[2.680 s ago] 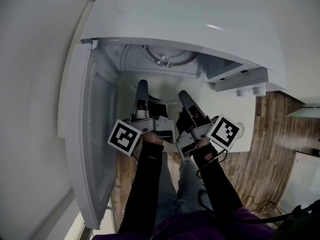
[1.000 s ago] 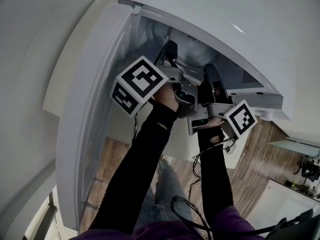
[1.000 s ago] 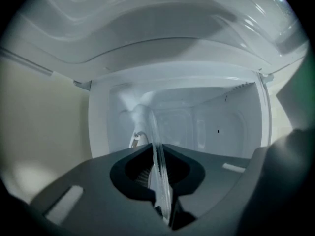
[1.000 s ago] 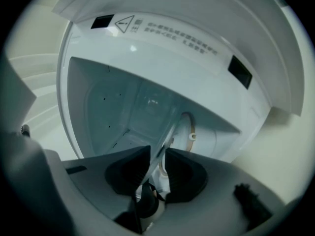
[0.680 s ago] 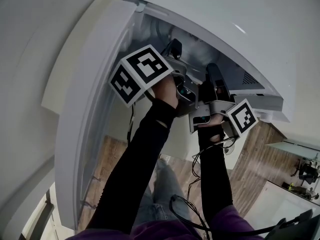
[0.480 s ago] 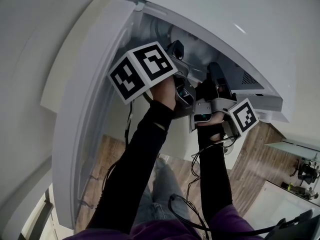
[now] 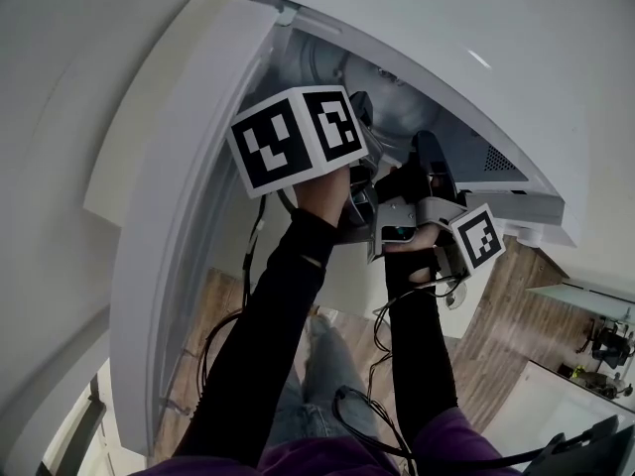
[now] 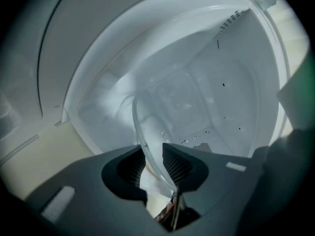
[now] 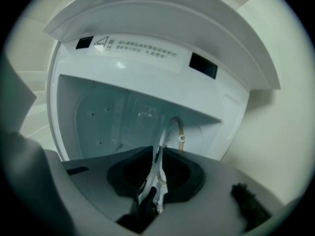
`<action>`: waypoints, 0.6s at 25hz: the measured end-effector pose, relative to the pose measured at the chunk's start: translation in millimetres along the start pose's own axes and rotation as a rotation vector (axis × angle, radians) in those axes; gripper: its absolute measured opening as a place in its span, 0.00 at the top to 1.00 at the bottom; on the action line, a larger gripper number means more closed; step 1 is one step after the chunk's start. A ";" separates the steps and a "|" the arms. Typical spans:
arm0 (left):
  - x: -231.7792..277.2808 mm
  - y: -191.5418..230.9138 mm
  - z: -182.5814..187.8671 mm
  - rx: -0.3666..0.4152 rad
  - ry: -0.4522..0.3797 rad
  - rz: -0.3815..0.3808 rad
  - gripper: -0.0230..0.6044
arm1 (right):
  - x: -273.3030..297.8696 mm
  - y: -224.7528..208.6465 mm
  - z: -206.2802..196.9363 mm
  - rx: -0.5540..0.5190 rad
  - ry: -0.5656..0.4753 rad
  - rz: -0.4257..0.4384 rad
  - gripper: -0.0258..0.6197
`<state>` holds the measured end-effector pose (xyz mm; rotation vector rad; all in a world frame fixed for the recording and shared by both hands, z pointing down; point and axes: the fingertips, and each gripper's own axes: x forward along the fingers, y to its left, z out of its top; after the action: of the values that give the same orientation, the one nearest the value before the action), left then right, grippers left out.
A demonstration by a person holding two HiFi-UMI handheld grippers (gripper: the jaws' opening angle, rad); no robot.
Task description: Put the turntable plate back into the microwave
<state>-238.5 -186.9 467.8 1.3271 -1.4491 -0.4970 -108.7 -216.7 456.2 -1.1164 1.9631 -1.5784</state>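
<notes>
Left gripper (image 8: 153,152): jaws part-way apart, having just been opening. The plate (image 8: 143,132) runs through the gap, close against one jaw and clear of the other.
Right gripper (image 9: 157,154): jaws narrow, having just been closing. They sit on both faces of the plate's edge and grip it.
Plate: clear glass, edge-on to both grippers, at the mouth of the cavity (image 8: 221,102). No view shows whether it touches the cavity's bottom.
Cavity: white inside, with small holes in one wall.
Microwave (image 7: 446,38): white, with both grippers reaching into its opening side by side.
Door (image 7: 169,246): swung open at the left.
Sleeves (image 7: 268,335): black, one on each arm, running up to the grippers.
Floor (image 7: 496,310): wood planks, below the microwave.
</notes>
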 end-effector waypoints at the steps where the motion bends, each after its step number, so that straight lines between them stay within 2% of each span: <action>1: -0.2 -0.4 -1.4 0.014 0.016 0.000 0.80 | -0.1 -0.5 0.8 0.008 -0.006 -0.001 0.86; 8: -8.0 0.2 -8.2 0.098 0.035 -0.013 0.76 | 2.7 -2.7 0.6 0.048 -0.028 0.002 0.87; 15: -7.3 -5.6 -13.1 0.146 0.070 -0.020 0.76 | -1.5 -3.8 4.8 0.089 -0.090 -0.009 0.88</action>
<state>-225.8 -177.6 464.8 1.4617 -1.4375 -0.3593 -103.1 -218.8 458.1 -1.1420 1.8151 -1.5755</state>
